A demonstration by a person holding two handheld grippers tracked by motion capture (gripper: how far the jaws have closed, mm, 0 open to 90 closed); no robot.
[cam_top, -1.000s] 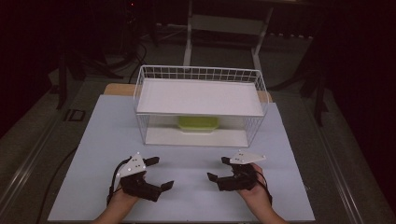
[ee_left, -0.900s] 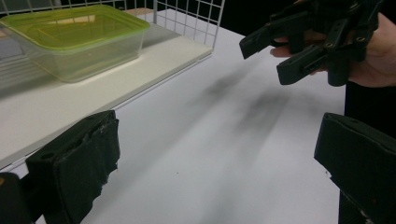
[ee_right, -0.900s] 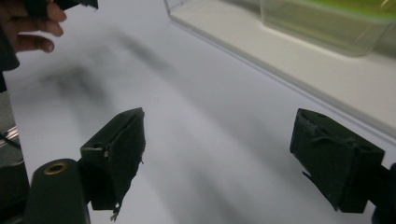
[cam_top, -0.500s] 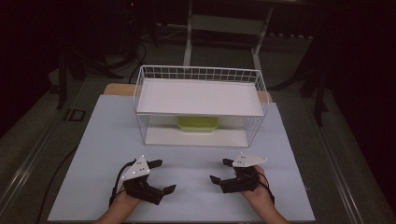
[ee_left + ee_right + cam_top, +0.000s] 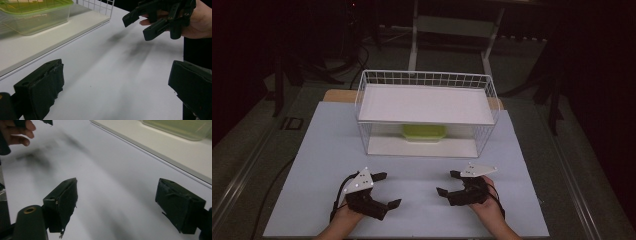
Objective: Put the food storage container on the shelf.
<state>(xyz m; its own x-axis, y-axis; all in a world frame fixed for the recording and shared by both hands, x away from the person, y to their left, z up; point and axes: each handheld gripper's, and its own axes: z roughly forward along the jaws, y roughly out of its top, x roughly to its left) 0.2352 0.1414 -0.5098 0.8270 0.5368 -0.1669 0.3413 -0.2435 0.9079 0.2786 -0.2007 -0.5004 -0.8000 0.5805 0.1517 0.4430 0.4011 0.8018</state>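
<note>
Both grippers have drawn back toward the person since a second ago. The table [image 5: 327, 150] carries a wire rack [image 5: 427, 80]; a green-lidded container [image 5: 424, 132] sits untouched beneath its shelf. Left gripper [image 5: 384, 190] and right gripper [image 5: 448, 183] hover, jaws wide, empty.

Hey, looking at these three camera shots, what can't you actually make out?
- Green-lidded container: in the high view the wire rack's upper shelf covers its back part; the left gripper view cuts it off at the top and left edges.
- Its contents: too hazy through the plastic to tell.
- Right gripper: cut off by the top edge in the left gripper view.
- Left gripper: its underside is hidden in the high view.
</note>
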